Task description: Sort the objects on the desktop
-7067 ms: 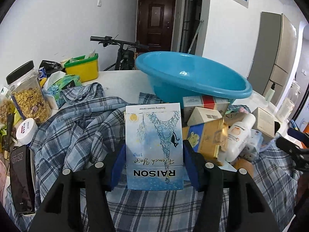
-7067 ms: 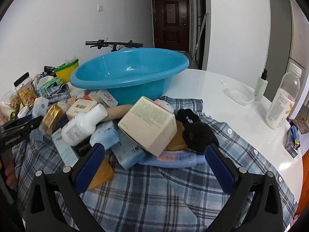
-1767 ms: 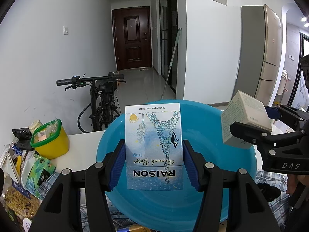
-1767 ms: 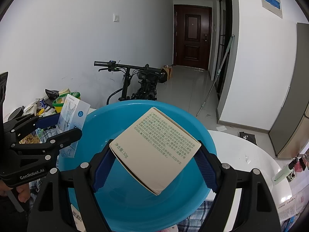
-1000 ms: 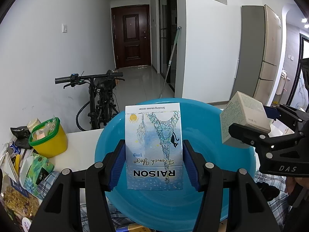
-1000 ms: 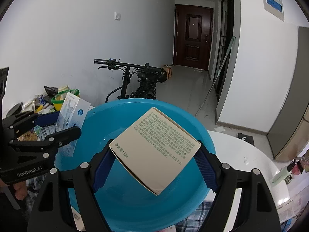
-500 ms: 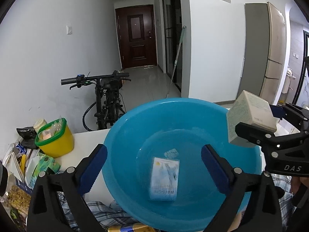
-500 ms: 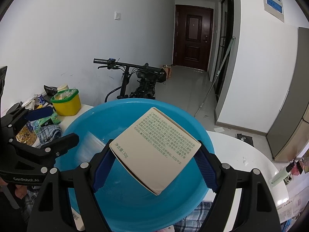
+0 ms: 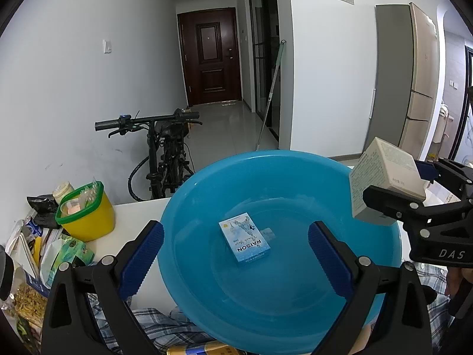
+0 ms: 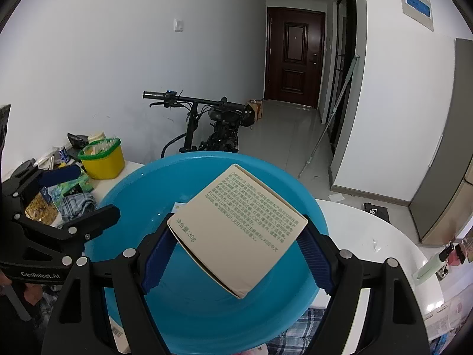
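A: Scanning from the left: yellow tub [image 9: 85, 216] with a green rim on the white table [image 9: 130, 222], snack bags [image 9: 26, 266] nearer and further left. A bicycle [image 9: 165, 153] stands against the wall beyond the table.

B: Left gripper [image 9: 233, 254]?

A: Jaws spread wide, nothing between the blue pads [image 9: 142, 257]. It hovers over the near left edge of the blue basin [image 9: 295, 310].

B: And the basin's contents?

A: One item visible: the blue RAISON box [image 9: 244, 237], lying flat on the basin floor near the middle, print facing up, apart from both grippers.

B: Moving right?

A: Right gripper [image 10: 236, 251], closed on the beige carton [image 10: 239, 230]. The carton sits tilted, one corner pointing down, pinched at two opposite corners by the pads. In the left wrist view the same carton [image 9: 384, 183] is above the basin's right rim, off the basin floor.

B: Anything under the basin?

A: Plaid cloth [image 9: 159, 331] shows at the near edge. Far right of the table: a pale green bottle [image 10: 431, 266], lying or leaning; cannot tell which.
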Action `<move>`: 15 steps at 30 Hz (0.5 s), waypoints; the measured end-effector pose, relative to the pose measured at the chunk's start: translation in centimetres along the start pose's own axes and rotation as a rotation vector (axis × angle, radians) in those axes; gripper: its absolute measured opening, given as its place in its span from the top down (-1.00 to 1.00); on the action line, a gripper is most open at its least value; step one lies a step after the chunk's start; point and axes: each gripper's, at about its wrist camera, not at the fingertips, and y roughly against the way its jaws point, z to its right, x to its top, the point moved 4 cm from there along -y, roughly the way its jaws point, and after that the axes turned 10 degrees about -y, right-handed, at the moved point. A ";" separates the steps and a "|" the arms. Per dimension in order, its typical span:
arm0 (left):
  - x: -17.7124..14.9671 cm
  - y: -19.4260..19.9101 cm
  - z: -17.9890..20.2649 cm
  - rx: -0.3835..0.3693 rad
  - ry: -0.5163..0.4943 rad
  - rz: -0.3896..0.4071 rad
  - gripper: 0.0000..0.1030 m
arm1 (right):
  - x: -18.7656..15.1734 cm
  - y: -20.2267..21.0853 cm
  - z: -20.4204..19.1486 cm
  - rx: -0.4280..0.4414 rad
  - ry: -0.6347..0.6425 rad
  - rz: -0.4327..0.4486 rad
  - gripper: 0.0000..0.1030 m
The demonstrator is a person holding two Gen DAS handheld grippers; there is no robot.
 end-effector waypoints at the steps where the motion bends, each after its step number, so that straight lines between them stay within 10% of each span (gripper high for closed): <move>1: 0.0 0.0 0.1 0.000 -0.001 0.000 -0.94 | 0.0 0.1 0.1 0.000 0.001 0.001 -0.53; 15: 0.1 0.0 0.2 -0.001 -0.010 -0.002 -0.94 | 0.1 0.2 0.1 -0.003 0.000 0.005 -0.53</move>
